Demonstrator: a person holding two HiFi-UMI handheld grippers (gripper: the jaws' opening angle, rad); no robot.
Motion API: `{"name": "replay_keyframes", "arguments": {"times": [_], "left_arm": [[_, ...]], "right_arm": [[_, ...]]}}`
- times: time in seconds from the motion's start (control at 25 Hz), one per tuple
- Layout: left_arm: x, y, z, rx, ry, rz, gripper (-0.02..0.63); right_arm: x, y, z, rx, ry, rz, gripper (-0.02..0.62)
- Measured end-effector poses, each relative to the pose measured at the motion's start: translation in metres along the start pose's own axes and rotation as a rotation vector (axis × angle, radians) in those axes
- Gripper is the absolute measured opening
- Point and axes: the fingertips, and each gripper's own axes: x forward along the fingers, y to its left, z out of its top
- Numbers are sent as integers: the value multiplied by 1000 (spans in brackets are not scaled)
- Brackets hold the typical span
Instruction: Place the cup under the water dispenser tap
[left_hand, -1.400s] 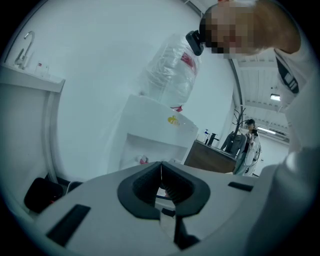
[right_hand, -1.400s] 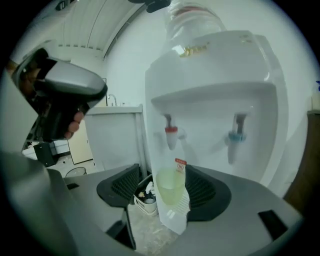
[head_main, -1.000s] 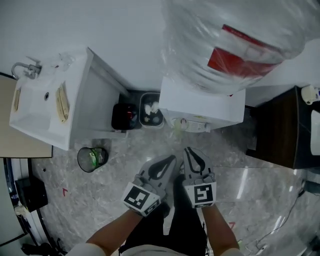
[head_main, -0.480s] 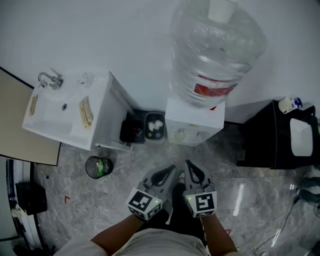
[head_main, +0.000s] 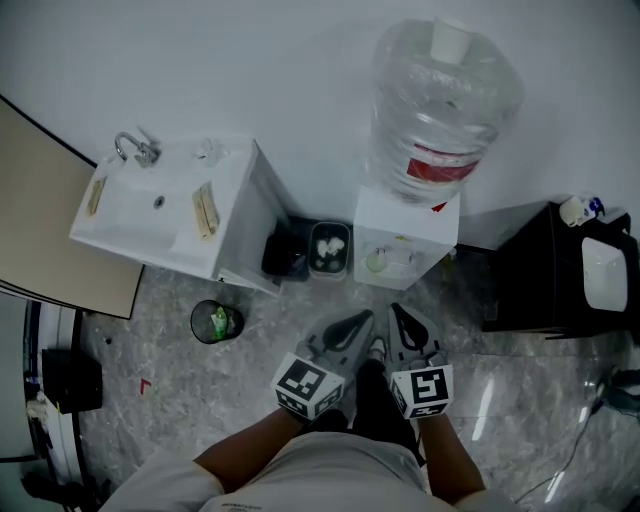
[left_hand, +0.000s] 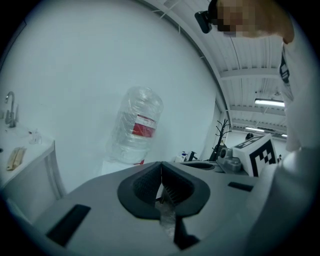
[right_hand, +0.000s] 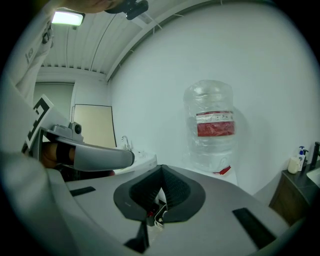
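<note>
The water dispenser (head_main: 405, 245) stands against the white wall with a big clear bottle (head_main: 445, 110) on top, also visible as the bottle (left_hand: 135, 127) and the bottle (right_hand: 212, 125). A white cup-shaped thing (head_main: 451, 40) sits on the bottle's top. The tap recess (head_main: 385, 260) is too small to make out. My left gripper (head_main: 362, 318) and right gripper (head_main: 397, 312) hang side by side in front of the dispenser, well short of it. The left gripper (left_hand: 161, 167) is shut and holds nothing. The right gripper (right_hand: 161, 172) is shut too, with nothing between its pads.
A white sink cabinet (head_main: 160, 210) with a faucet stands at the left. Two small bins (head_main: 330, 248) sit between it and the dispenser. A round waste bin (head_main: 217, 322) is on the marble floor. A dark cabinet (head_main: 560, 270) stands at the right.
The view has pulled back, so the dispenser looks smaller and farther. Both grippers stay together and shut in front of the person.
</note>
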Motion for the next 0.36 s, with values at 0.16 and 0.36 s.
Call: {"name": "replay_keyframes", "arguments": {"times": [0.16,0.36], "left_arm": [[-15,-9,5,6,-12,3,6],[-45,-29,7,9,-16,-4,6]], "right_arm": [[-10,14,8,-12,-9,11,16],[-34,39,14,-18,-11,12,15]]}}
